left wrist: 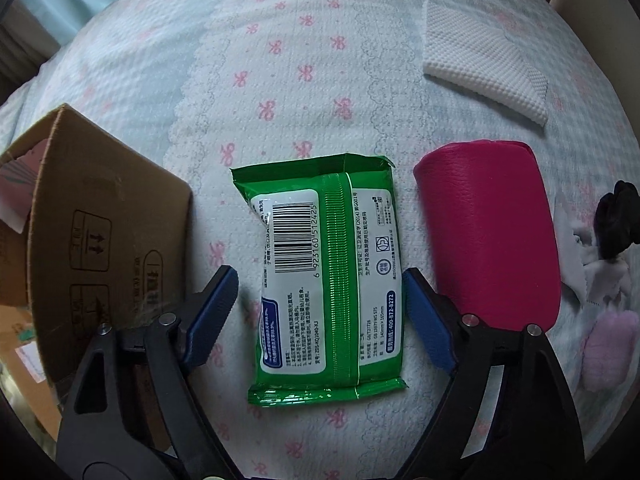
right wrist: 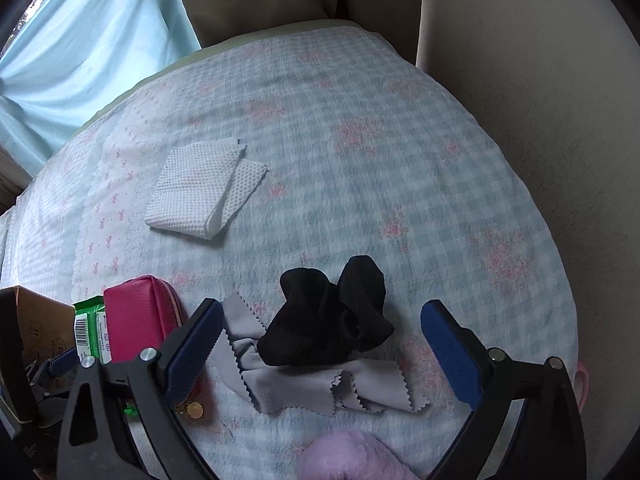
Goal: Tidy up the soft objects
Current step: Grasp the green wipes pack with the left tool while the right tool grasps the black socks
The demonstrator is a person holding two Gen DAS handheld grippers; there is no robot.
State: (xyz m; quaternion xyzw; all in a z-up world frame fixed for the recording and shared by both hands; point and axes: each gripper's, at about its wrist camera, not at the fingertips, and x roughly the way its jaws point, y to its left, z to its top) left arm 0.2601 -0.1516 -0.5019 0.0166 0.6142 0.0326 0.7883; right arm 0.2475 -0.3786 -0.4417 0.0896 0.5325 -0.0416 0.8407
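Setting: a bed covered with a quilted bedspread [left wrist: 304,40] in pale blue checks, printed with pink bows and flowers; a light blue curtain [right wrist: 100,40] hangs beyond the far edge.

Left gripper [left wrist: 320,308]: pointed steeply down over a green pack of wet wipes [left wrist: 324,280], jaws wide apart. One blue-padded finger stands on each long side of the pack, close beside it; neither pad presses on it, and nothing is held.

Wet wipes: lying flat on the bedspread, barcode side up, between a cardboard box [left wrist: 108,240] on the left and a magenta zip pouch [left wrist: 488,232] on the right.

Right gripper [right wrist: 320,344]: also angled downward with jaws spread wide, framing a black sock bundle [right wrist: 328,316]. The pads stand clear of it on both sides; nothing is gripped.

Black socks: bunched on top of a crumpled grey cloth [right wrist: 360,388] with zigzag-cut edges, both resting on the bedspread.

Folded white cloth [right wrist: 200,192]: textured, lying alone farther up the bed, well apart from both grippers.

Pink fluffy item [right wrist: 352,456]: at the near edge of the right wrist view, just below the grey cloth; what it is cannot be told.

Cardboard box: open, standing at the left edge of the bed, with something pink partly visible inside.
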